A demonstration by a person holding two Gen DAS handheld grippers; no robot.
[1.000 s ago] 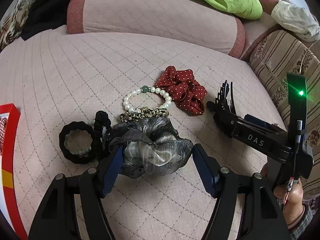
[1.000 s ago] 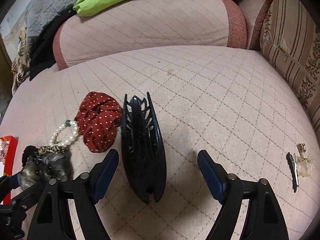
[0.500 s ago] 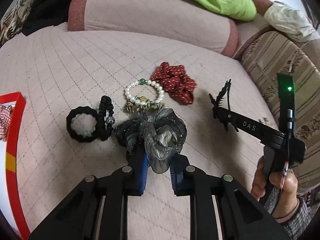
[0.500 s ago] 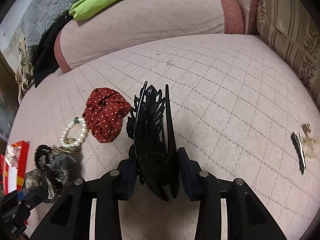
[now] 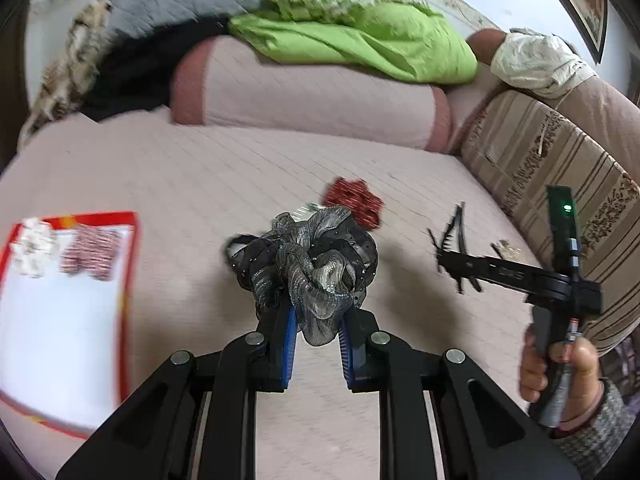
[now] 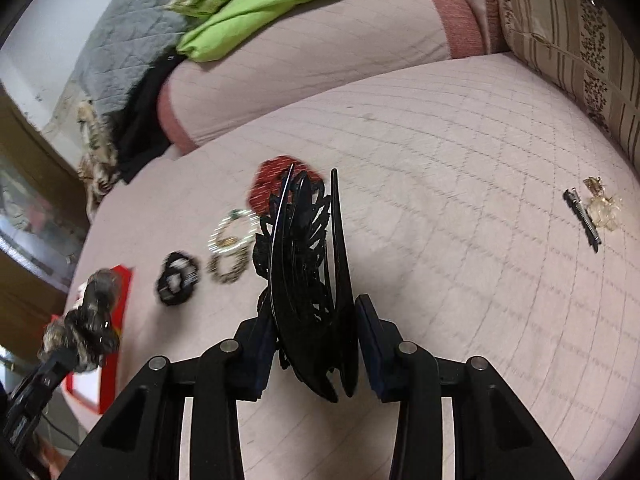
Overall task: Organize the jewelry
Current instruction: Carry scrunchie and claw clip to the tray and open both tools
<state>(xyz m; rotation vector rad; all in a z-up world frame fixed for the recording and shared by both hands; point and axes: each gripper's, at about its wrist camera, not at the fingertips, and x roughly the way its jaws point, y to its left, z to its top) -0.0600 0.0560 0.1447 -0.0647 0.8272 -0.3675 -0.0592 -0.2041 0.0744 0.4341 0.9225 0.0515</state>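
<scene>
My left gripper (image 5: 316,340) is shut on a grey and black organza scrunchie (image 5: 310,264), held up off the pink sofa seat (image 5: 192,176). In the right wrist view my right gripper (image 6: 316,350) is shut on a large black claw hair clip (image 6: 308,264), also lifted. Left on the seat are a red dotted scrunchie (image 6: 276,184), a pearl bracelet (image 6: 234,232), a leopard hair tie (image 6: 226,270) and a black hair tie (image 6: 176,278). A red-rimmed white tray (image 5: 52,320) at the left holds a white bow (image 5: 32,252) and a red checked one (image 5: 90,254).
A black hair pin (image 6: 582,220) and a gold trinket (image 6: 604,204) lie at the right of the seat. A bolster (image 5: 312,96) with a green cloth (image 5: 360,36) lines the back. A striped cushion (image 5: 560,168) stands at the right. A hand (image 5: 560,376) holds the right gripper's handle.
Both grippers closed, the left on the organza scrunchie and the right on the claw clip, then lifted them off the seat. The views swung left, bringing the tray into sight.
</scene>
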